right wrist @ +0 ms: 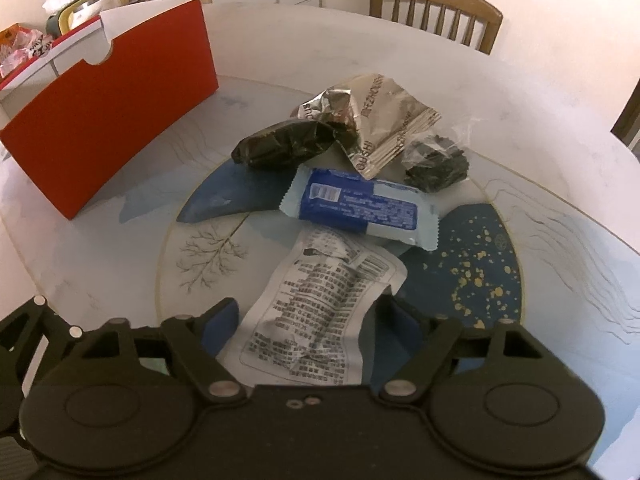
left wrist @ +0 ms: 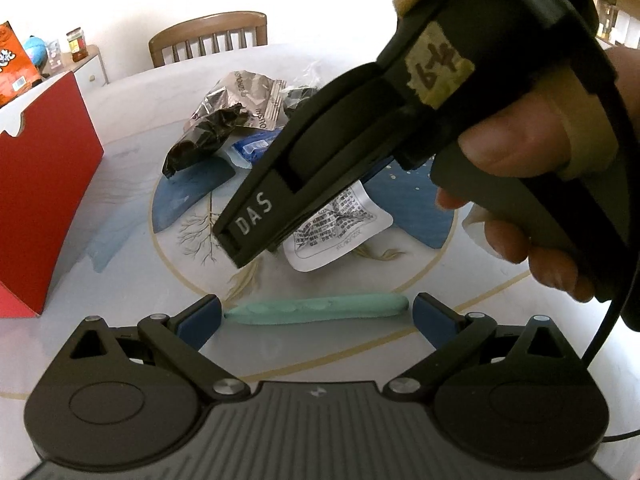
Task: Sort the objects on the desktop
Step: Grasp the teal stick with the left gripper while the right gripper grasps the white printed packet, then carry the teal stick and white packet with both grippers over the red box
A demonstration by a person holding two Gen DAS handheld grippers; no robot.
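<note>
Wrappers (right wrist: 362, 206) beside red box (right wrist: 108, 132)

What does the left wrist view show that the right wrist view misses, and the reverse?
Only the left wrist view: a green putty-like stick lying between the open left tongs, and the hand holding the right tongs' black body.

Only the right wrist view: the right tongs straddling the white printed wrapper, and a clear bag of dark bits.

Both: red cardboard box, crumpled silver wrapper, black crumpled wrapper, blue-and-white snack packet, wooden chair.
</note>
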